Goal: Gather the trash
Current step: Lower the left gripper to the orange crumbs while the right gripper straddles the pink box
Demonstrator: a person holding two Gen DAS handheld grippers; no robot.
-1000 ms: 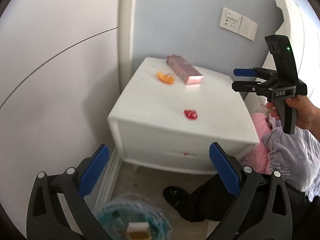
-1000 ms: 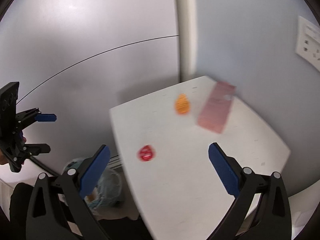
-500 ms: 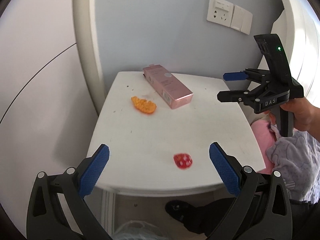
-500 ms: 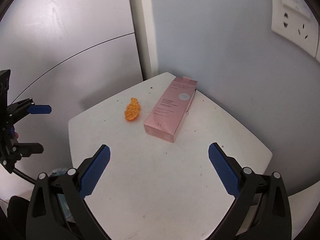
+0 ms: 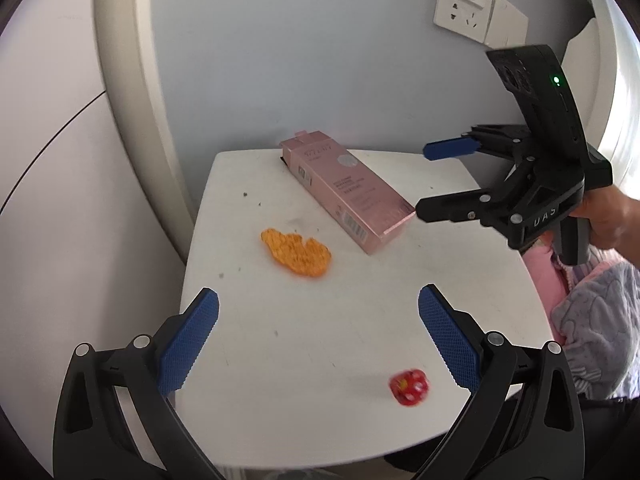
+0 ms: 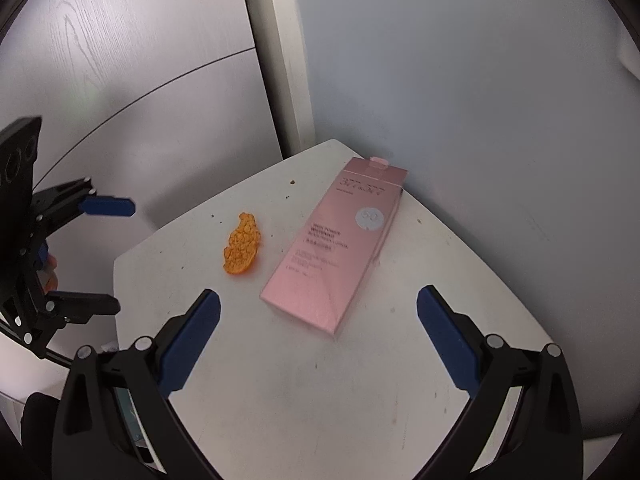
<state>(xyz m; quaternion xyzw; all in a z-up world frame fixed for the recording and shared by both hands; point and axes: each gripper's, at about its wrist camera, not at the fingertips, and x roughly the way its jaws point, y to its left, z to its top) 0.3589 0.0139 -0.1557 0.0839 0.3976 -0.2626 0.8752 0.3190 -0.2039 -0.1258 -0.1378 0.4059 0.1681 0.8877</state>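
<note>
From your left wrist camera, your left gripper is spread wide and holds nothing, hovering over the near part of the white nightstand. The orange scrap lies ahead of it, roughly between the lines of the two fingers. The small red wrapper sits just inside the right-hand finger, near the table's front edge. The pink carton lies flat farther ahead and to the right, running back toward the wall. Your right gripper hangs beyond the carton's near end, fingers parted and empty, your hand on its handle.

From your right wrist camera, your right gripper is likewise released, with the pink carton straight ahead between its fingers. The orange scrap lies ahead to the left, apart from the carton. Your left gripper shows at far left, beside the table edge
</note>
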